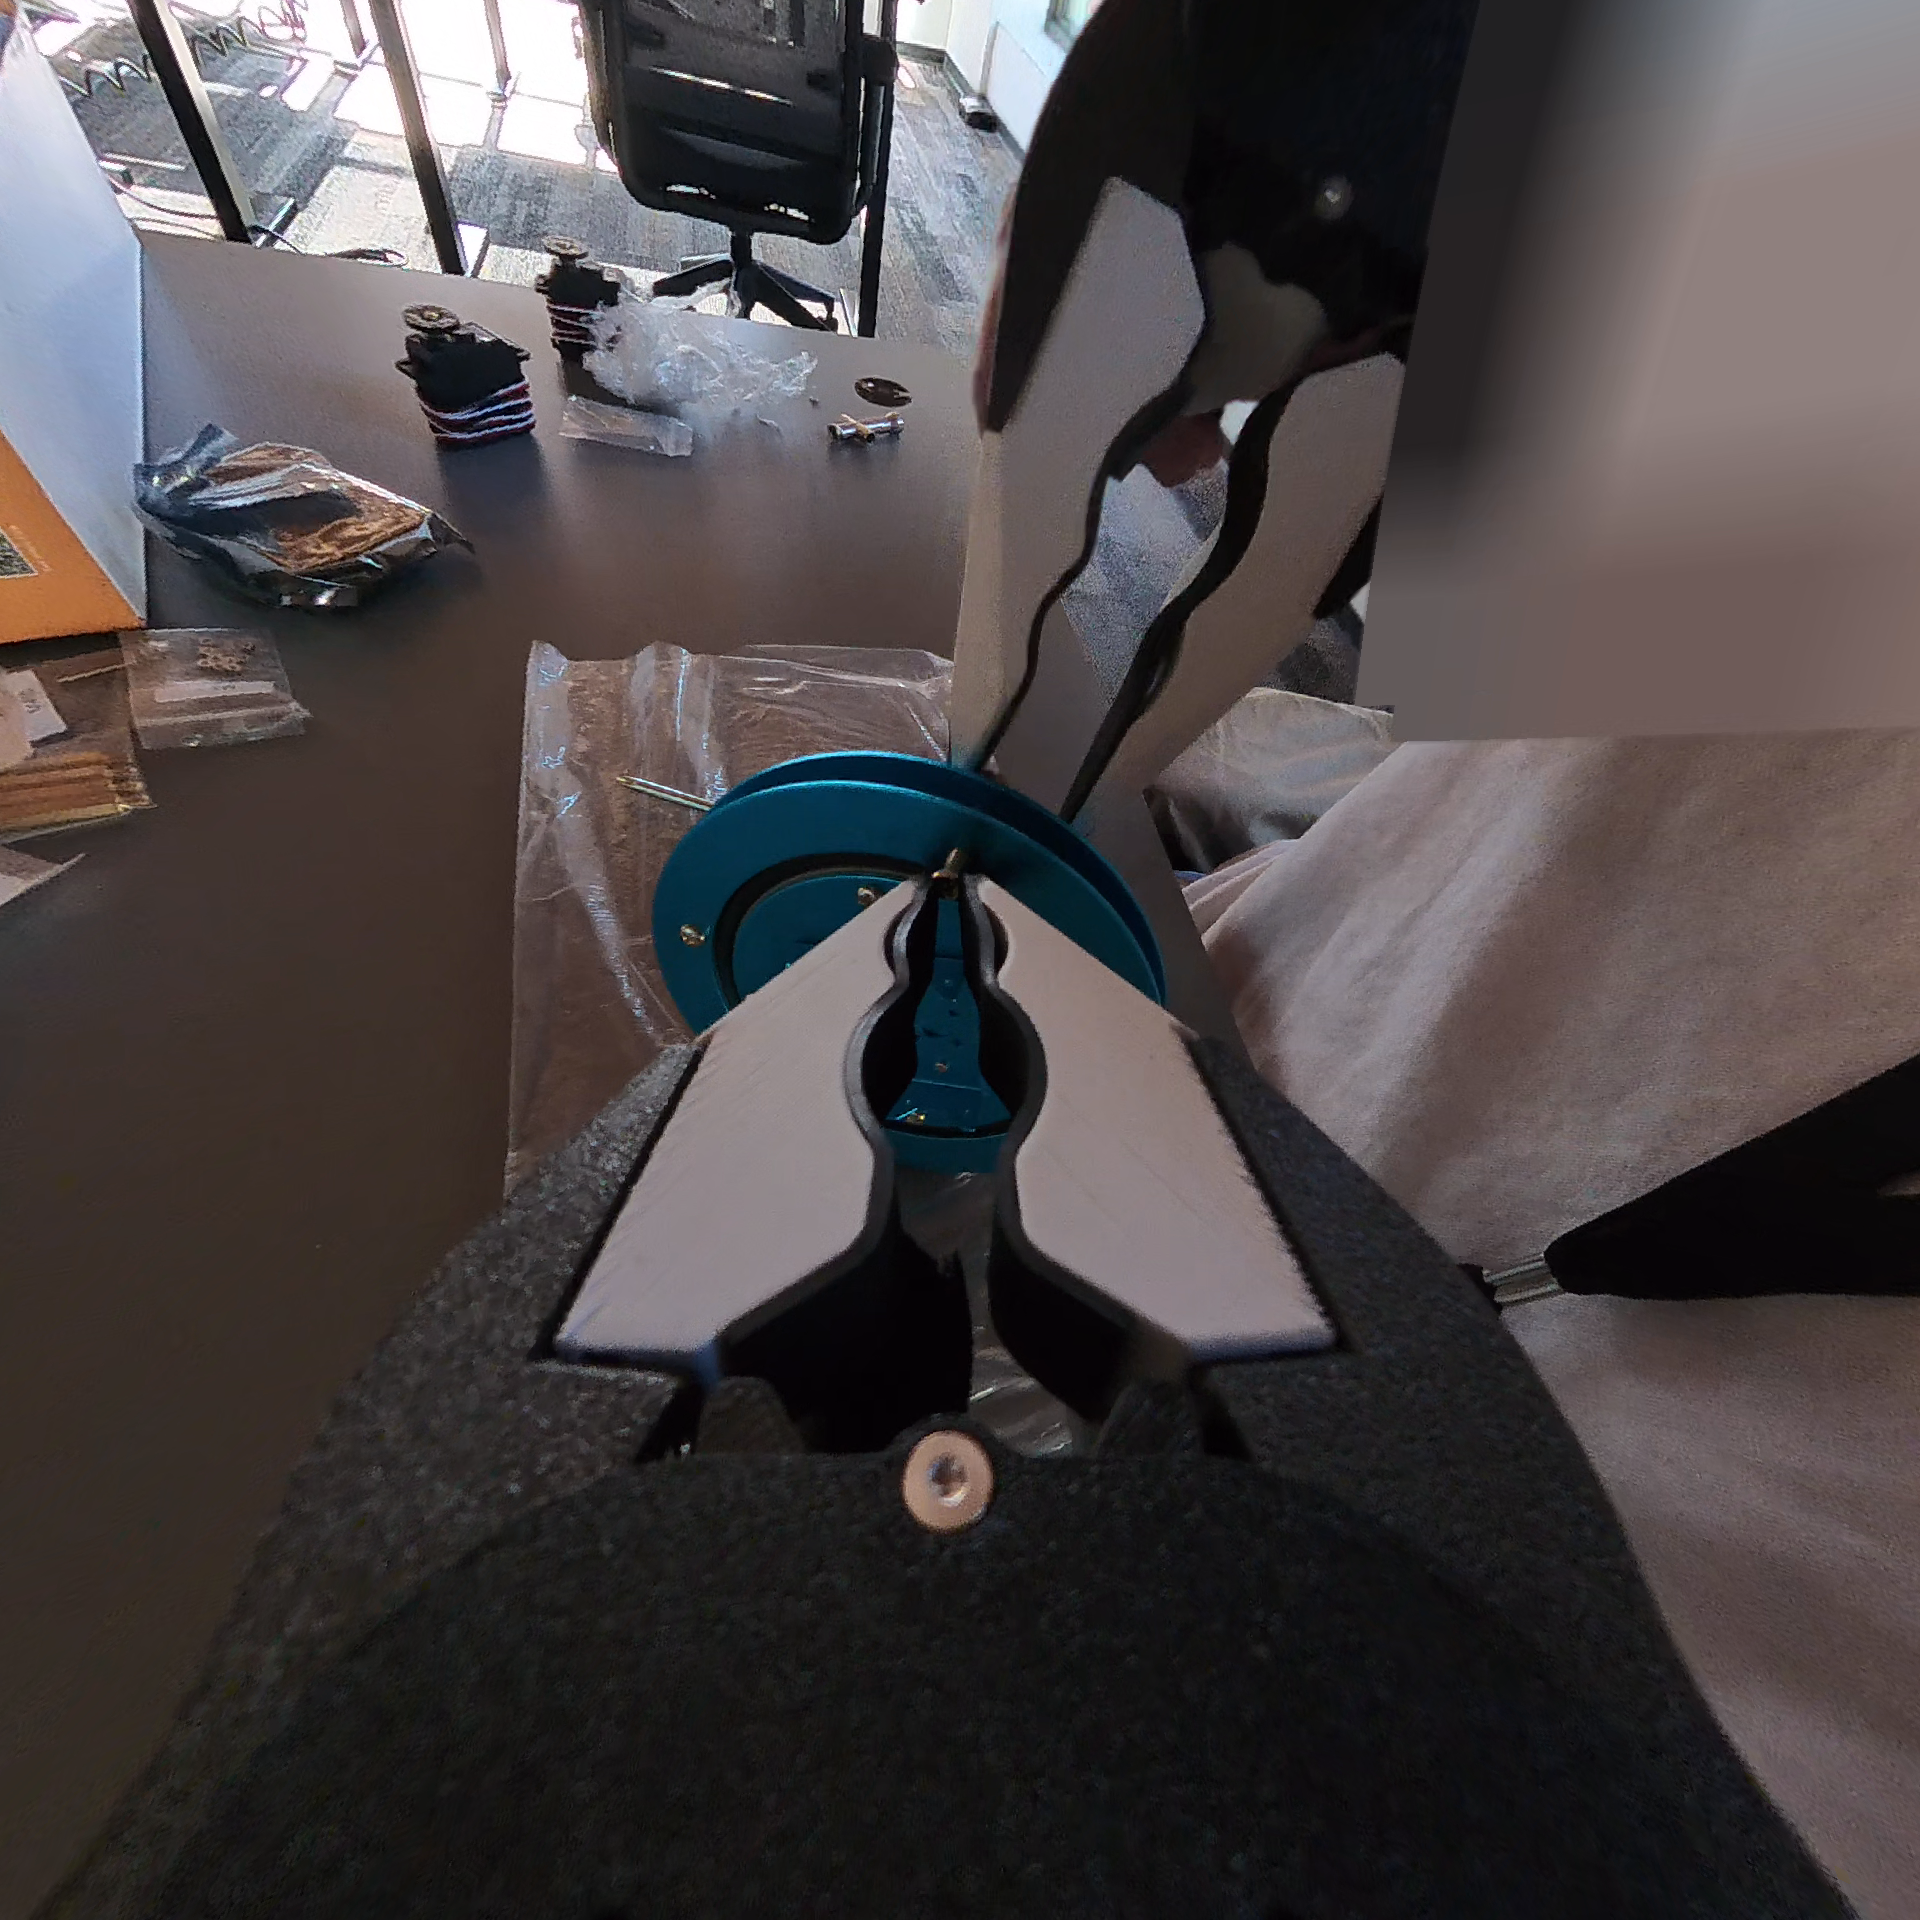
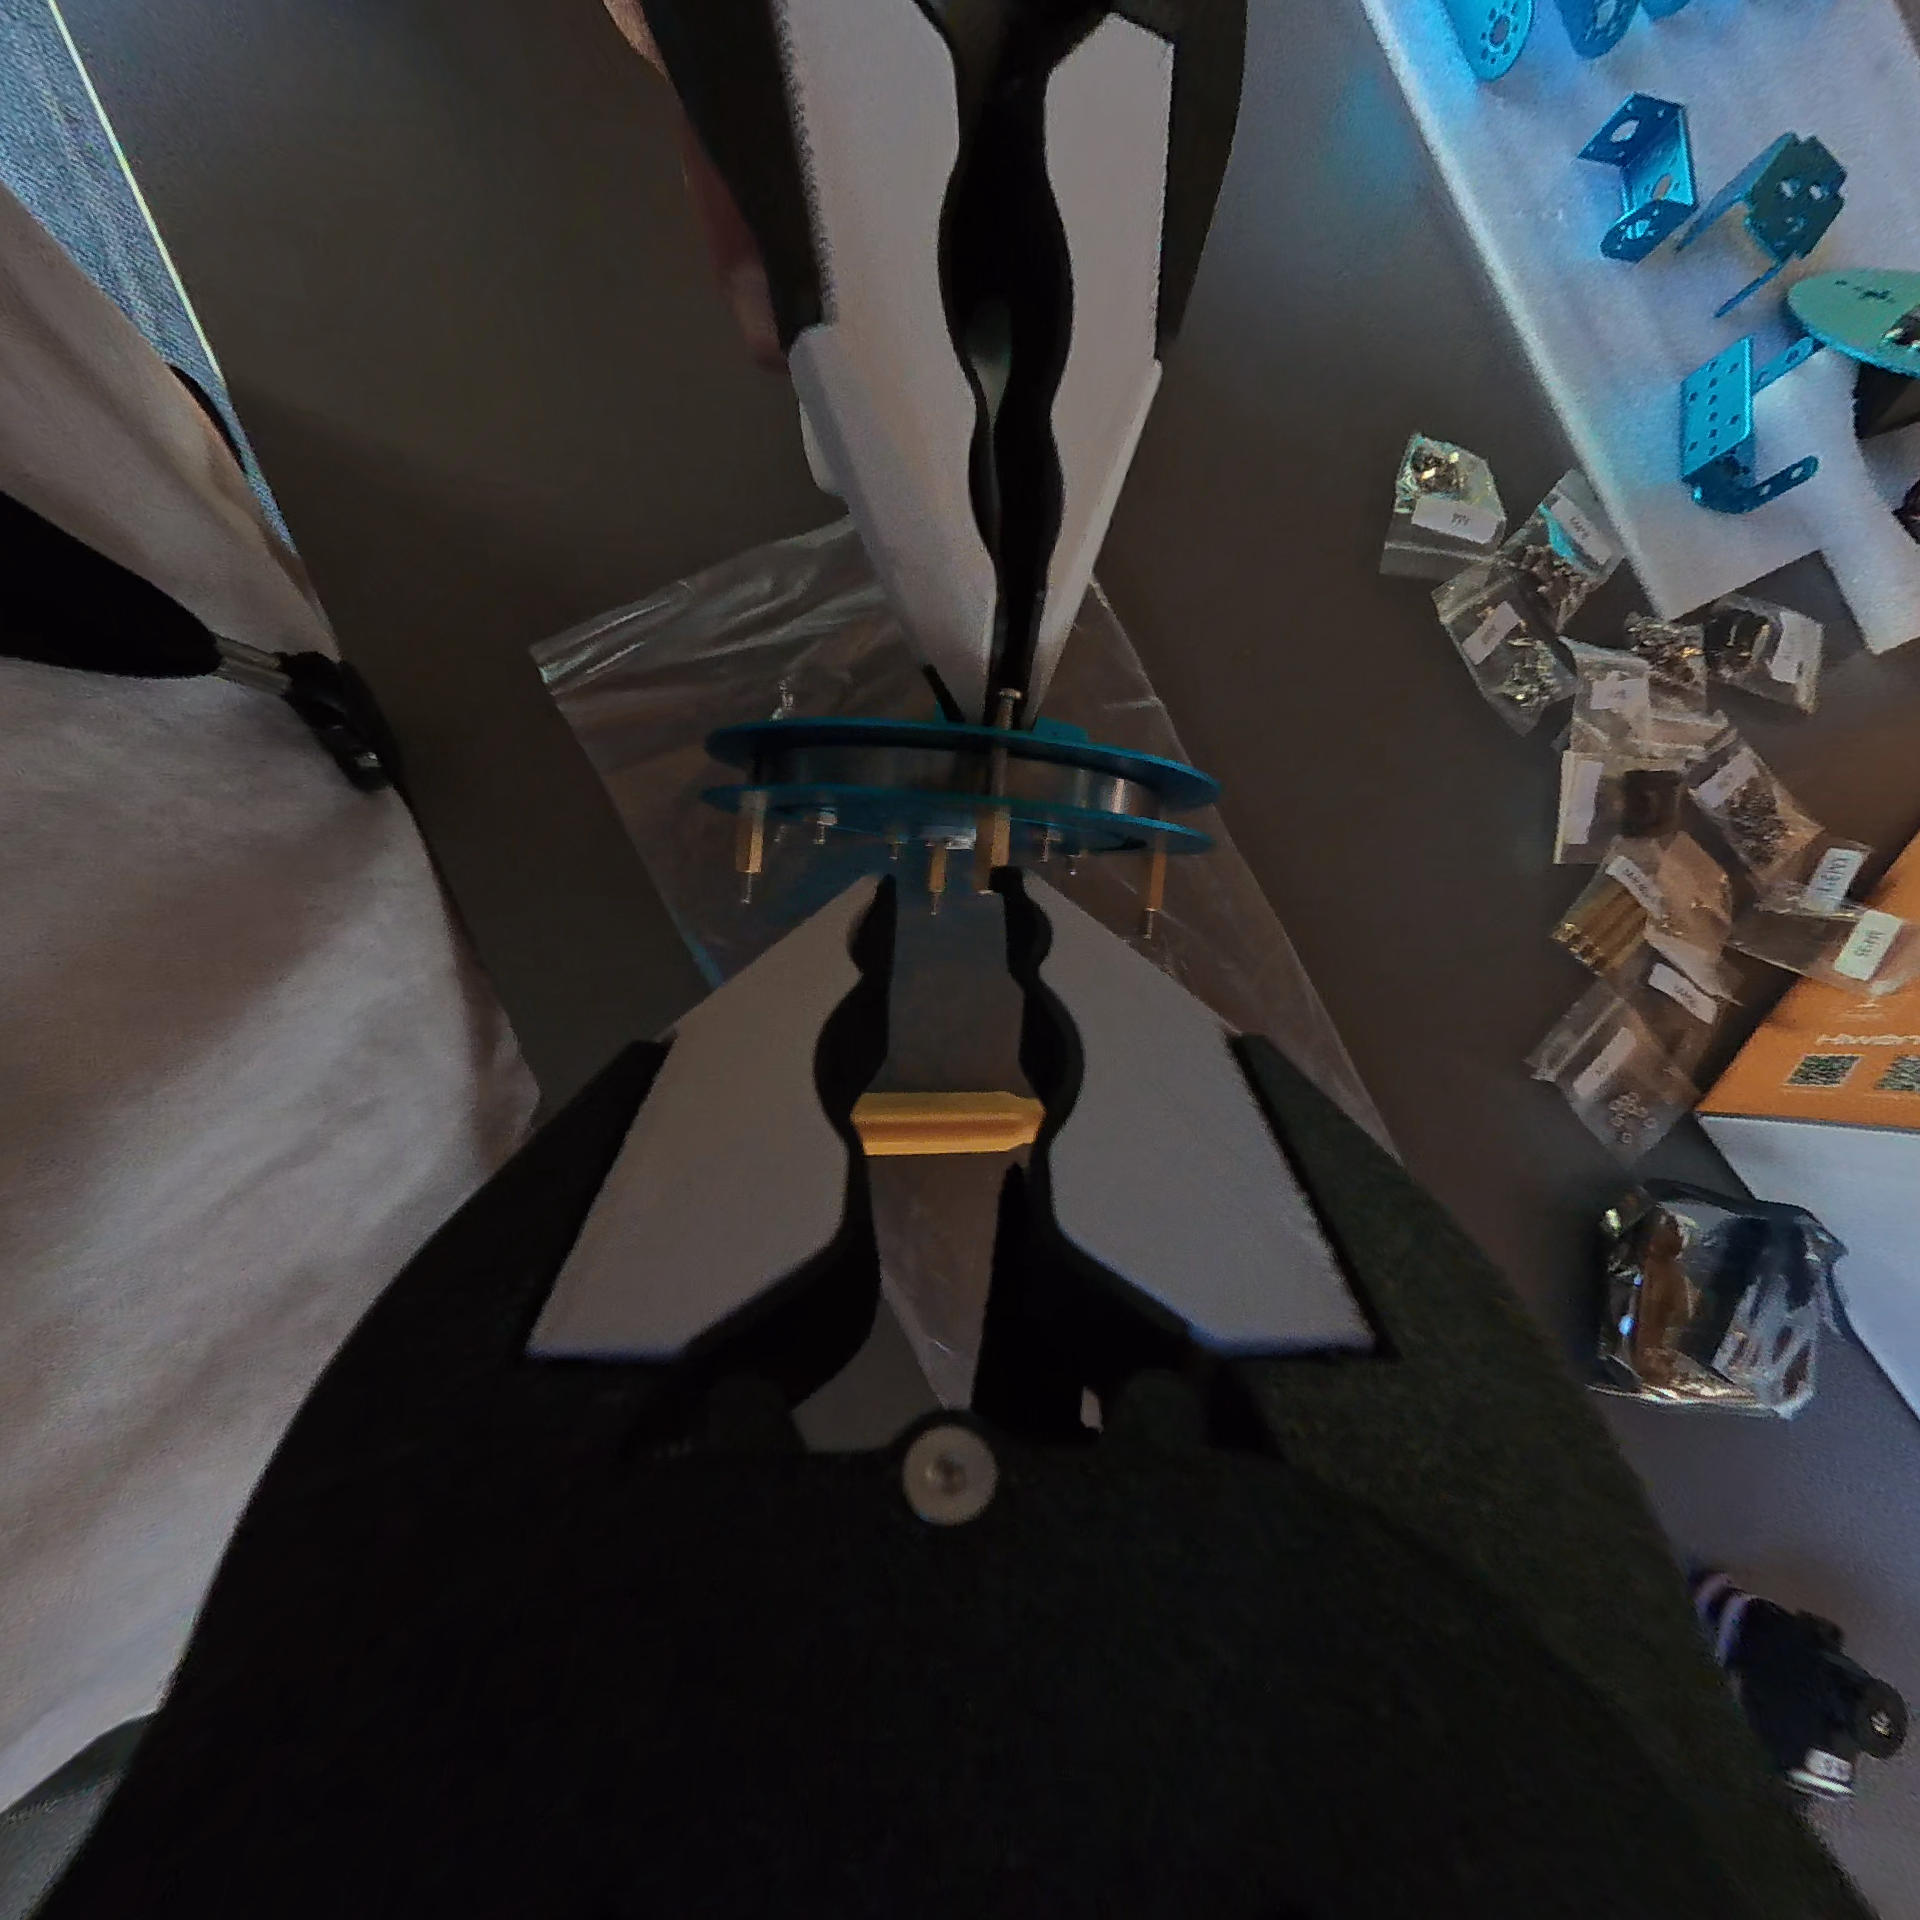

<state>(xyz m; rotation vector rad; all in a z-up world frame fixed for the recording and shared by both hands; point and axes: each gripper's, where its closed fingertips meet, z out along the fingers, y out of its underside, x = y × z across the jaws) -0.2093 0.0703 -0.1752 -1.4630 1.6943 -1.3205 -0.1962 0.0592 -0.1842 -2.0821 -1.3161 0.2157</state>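
Right tongs at blue disc assembly, left tongs opposite.

On my dark bench lies a clear plastic sheet. Farther off I see two black servos wound with red and white wire, crumpled clear wrap and a dark foil bag. Small clear packets of screws and brass standoffs crowd beside an orange box, and blue metal brackets rest on white foam. A black office chair stands on the carpet beyond the bench.
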